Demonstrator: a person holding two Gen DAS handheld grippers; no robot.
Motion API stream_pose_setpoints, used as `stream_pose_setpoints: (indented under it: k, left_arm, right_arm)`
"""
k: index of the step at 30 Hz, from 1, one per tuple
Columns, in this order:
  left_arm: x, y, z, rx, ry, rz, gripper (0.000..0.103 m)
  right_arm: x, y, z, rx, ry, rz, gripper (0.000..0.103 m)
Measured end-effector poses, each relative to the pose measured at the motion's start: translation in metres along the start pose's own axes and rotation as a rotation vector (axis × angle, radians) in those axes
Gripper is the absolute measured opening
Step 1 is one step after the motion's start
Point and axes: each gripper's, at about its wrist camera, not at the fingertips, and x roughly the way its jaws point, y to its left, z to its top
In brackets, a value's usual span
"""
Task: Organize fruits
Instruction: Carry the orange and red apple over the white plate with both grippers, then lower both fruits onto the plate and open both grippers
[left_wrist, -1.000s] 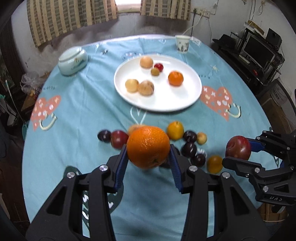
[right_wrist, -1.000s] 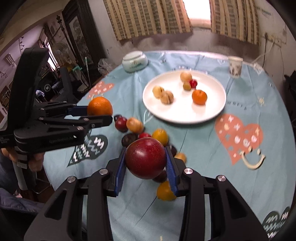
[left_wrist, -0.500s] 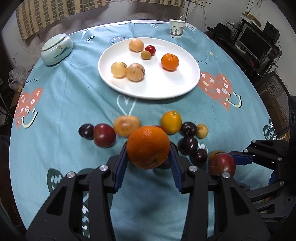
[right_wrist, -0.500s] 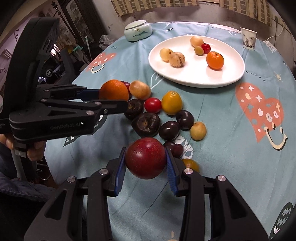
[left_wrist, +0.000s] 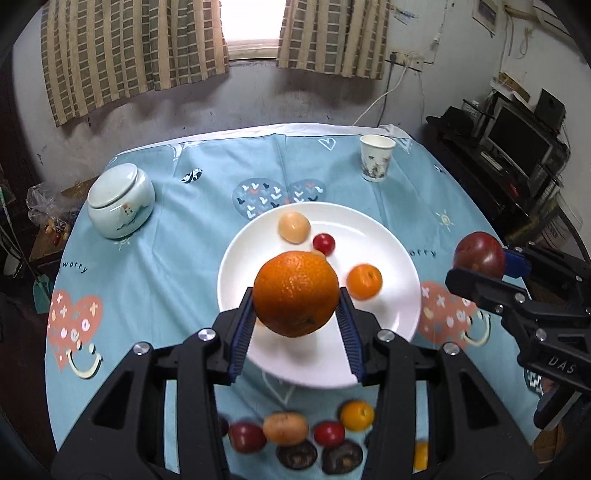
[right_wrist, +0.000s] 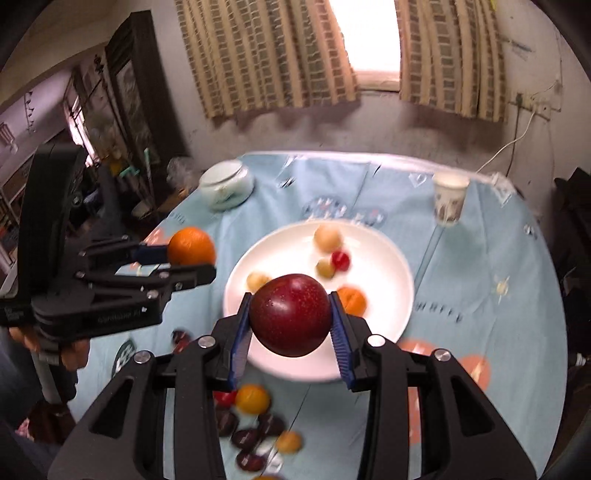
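My left gripper (left_wrist: 295, 314) is shut on a large orange (left_wrist: 295, 293), held in the air over the near half of the white plate (left_wrist: 391, 243). My right gripper (right_wrist: 290, 328) is shut on a dark red plum (right_wrist: 290, 319), also raised in front of the plate (right_wrist: 384, 258). In the left wrist view the plum (left_wrist: 479, 254) hangs right of the plate; in the right wrist view the orange (right_wrist: 191, 251) hangs left of it. The plate holds a small orange (left_wrist: 364, 281), a red cherry tomato (left_wrist: 324, 243) and pale round fruits (left_wrist: 293, 227).
Several loose fruits (left_wrist: 284, 428) lie on the blue tablecloth (left_wrist: 177, 258) near the front edge, dark plums (right_wrist: 255, 439) among them. A lidded ceramic jar (left_wrist: 120, 201) stands at the back left, a paper cup (left_wrist: 376, 157) at the back right. A person's hand (right_wrist: 72, 349) grips the left tool.
Both grippers have risen and moved forward from above the loose fruit pile to over the plate, each keeping its fruit. The views now tilt up, showing window and curtains.
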Motion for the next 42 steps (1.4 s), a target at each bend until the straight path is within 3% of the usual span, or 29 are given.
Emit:
stream_pose_setpoints:
  k: [11, 20, 23, 26, 29, 36, 42]
  left_arm:
    - [0.096, 0.001, 0.008, 0.004, 0.136, 0.045, 0.044]
    - [0.115, 0.005, 0.016, -0.005, 0.145, 0.058, 0.044]
    - [0.117, 0.006, 0.015, -0.001, 0.149, 0.061, 0.045]
    - [0.113, 0.007, 0.014, -0.001, 0.138, 0.061, 0.055]
    - [0.103, 0.006, 0.017, 0.004, 0.118, 0.063, 0.057]
    - [0.062, 0.022, 0.014, -0.033, 0.065, 0.085, 0.061]
    - [0.02, 0.034, -0.014, -0.08, 0.048, 0.086, 0.067]
  right_arm:
    - [0.107, -0.05, 0.023, 0.092, 0.127, -0.059, 0.04]
    - [0.141, -0.06, 0.027, 0.103, 0.154, -0.045, 0.041]
    - [0.149, -0.062, 0.026, 0.122, 0.206, -0.073, 0.042]
    - [0.147, -0.066, 0.024, 0.145, 0.201, -0.069, 0.044]
    - [0.138, -0.07, 0.024, 0.167, 0.165, -0.083, 0.074]
    - [0.093, -0.069, 0.016, 0.13, 0.127, -0.108, 0.073]
    - [0.036, -0.06, -0.023, 0.12, 0.114, -0.109, 0.073]
